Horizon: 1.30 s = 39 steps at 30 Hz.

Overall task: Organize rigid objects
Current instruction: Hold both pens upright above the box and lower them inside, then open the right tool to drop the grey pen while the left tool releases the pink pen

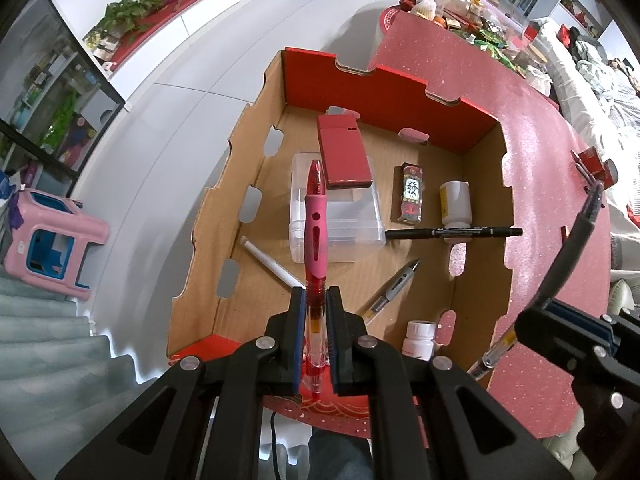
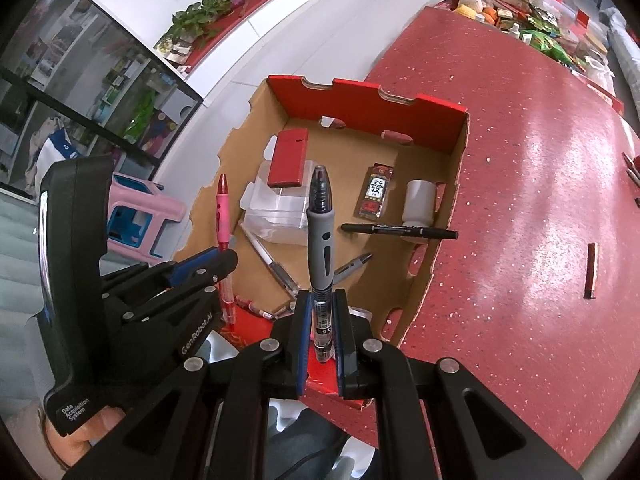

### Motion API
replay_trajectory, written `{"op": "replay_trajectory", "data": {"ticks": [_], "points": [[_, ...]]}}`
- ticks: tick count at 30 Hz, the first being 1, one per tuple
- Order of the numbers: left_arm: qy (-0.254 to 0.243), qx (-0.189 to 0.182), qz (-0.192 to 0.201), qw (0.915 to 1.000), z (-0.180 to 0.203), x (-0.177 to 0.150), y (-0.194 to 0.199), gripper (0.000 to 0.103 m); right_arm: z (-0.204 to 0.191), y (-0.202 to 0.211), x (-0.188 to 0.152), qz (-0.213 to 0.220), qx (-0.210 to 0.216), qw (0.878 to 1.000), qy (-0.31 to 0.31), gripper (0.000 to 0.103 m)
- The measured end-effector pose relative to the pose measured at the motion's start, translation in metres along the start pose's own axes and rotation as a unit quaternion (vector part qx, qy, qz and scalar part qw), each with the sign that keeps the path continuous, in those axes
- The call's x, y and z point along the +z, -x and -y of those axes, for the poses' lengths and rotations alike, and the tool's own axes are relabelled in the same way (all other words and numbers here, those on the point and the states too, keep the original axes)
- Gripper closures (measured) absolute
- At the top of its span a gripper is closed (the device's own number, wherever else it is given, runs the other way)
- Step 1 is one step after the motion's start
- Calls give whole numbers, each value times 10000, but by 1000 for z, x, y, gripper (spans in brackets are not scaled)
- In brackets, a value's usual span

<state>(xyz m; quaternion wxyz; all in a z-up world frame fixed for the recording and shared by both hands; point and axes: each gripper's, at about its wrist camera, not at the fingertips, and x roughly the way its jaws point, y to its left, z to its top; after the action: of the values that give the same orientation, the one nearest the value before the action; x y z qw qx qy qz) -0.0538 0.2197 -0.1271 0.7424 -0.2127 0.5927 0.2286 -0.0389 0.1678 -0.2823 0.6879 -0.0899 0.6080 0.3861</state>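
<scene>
A: Left gripper [image 1: 316, 300] status?

B: Jaws clamped on the red pen [image 1: 315, 216]. Translucent red barrel, pink rubber grip with slots, tip pointing away from the camera. Held above the cardboard box [image 1: 256, 128], over the near end of the clear plastic container [image 1: 352, 236].

A: Right gripper [image 2: 323, 300]?

B: Jaws clamped on the black pen [image 2: 322, 216]. Grey rubber grip, clear barrel with dark ink, printed label near the pads. Also held over the box, near its front edge.

A: What's inside the box?

B: Red flat case [image 1: 345, 152] lying on top of the clear container. Small red packet with a Chinese character [image 1: 411, 194] to its right, then a white bottle [image 1: 455, 204] on its side. Black marker [image 1: 454, 232] just in front of the bottle, its end over the box's right wall. A white pen [image 1: 272, 264] and a grey pen [image 1: 394, 290] flat on the floor of the box. A second white bottle [image 1: 418, 340] upright at the near right corner.

A: Box location?

B: On the red speckled table [image 2: 520, 200], at its left edge.
</scene>
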Motion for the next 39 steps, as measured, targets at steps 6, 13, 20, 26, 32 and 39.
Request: {"op": "replay_trajectory", "data": {"ticks": [6, 13, 20, 26, 32, 39], "points": [[-45, -57, 82, 9999, 0, -1, 10, 93, 0, 5, 0, 39, 49, 10000, 7, 92], [-38, -23, 72, 10000, 0, -3, 13, 93, 0, 7, 1, 71, 99, 9999, 3, 92], [23, 15, -42, 10000, 1, -4, 5, 93, 0, 4, 0, 25, 87, 10000, 23, 92], [27, 69, -149, 9999, 3, -1, -6, 93, -1, -8, 5, -109, 65, 9999, -7, 92], [64, 257, -259, 9993, 3, 3, -18, 31, 1, -28, 14, -303, -159, 9994, 0, 92], [180, 299, 41, 9994, -13, 3, -8, 13, 4, -19, 17, -142, -457, 9988, 75, 9]]}}
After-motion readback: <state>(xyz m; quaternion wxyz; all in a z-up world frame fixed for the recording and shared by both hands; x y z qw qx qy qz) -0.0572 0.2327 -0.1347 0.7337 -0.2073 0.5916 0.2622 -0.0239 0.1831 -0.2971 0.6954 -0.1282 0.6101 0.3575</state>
